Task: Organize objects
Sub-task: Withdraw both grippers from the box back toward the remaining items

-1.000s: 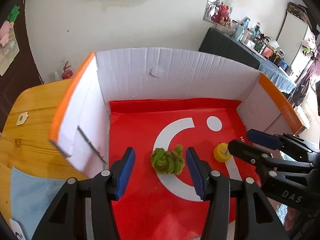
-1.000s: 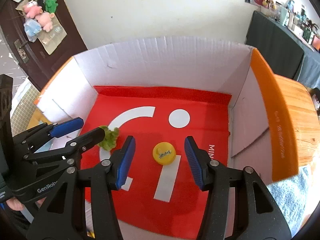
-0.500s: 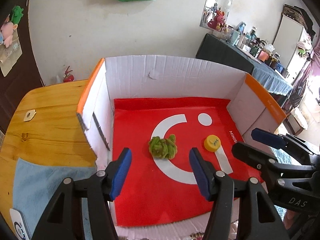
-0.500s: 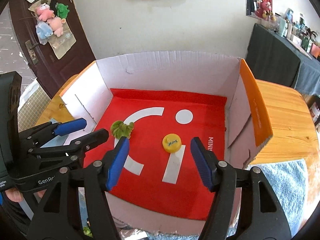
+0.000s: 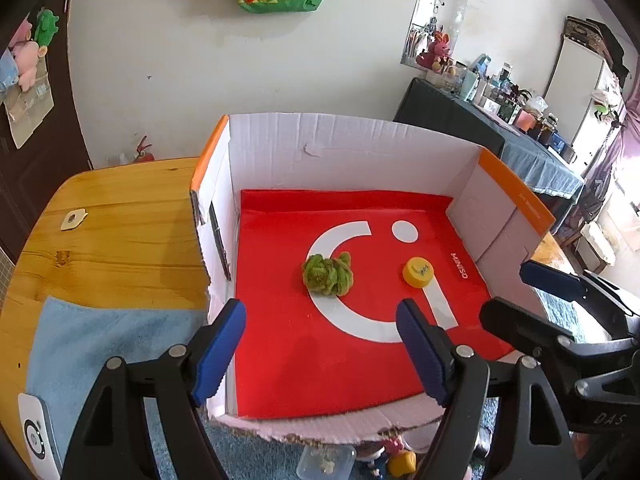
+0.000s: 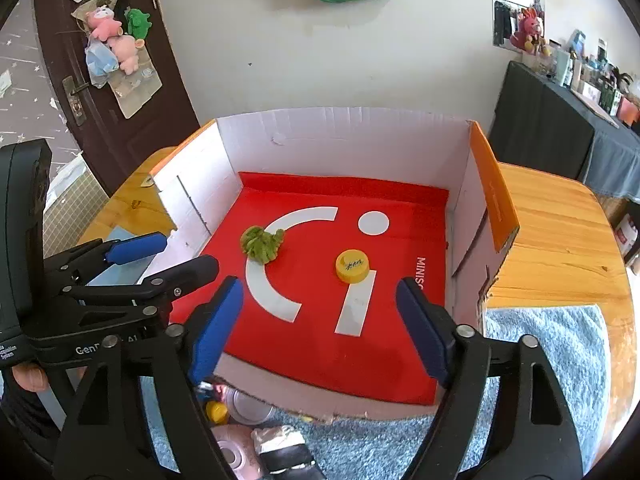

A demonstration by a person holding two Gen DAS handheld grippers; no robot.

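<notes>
A white cardboard box (image 5: pixel 352 148) (image 6: pixel 340 136) with orange flaps and a red floor stands on the wooden table. A green fuzzy lump (image 5: pixel 327 274) (image 6: pixel 262 243) and a yellow bottle cap (image 5: pixel 418 271) (image 6: pixel 352 265) lie on its floor. My left gripper (image 5: pixel 320 350) is open and empty above the box's near edge. My right gripper (image 6: pixel 318 328) is open and empty, also over the near edge. Each gripper shows in the other's view, the right one (image 5: pixel 532 300) and the left one (image 6: pixel 160 256).
Small items lie on a blue towel (image 6: pixel 540 360) (image 5: pixel 92 344) in front of the box: a clear container (image 5: pixel 326 462), a small yellow piece (image 6: pixel 217 411), a pink round thing (image 6: pixel 232 452). A white device (image 5: pixel 36 432) sits at the left. A dark side table (image 6: pixel 560 120) stands behind.
Both grippers have pulled back and up out of the box, open and empty. The green lump and yellow cap stay on the box floor.
</notes>
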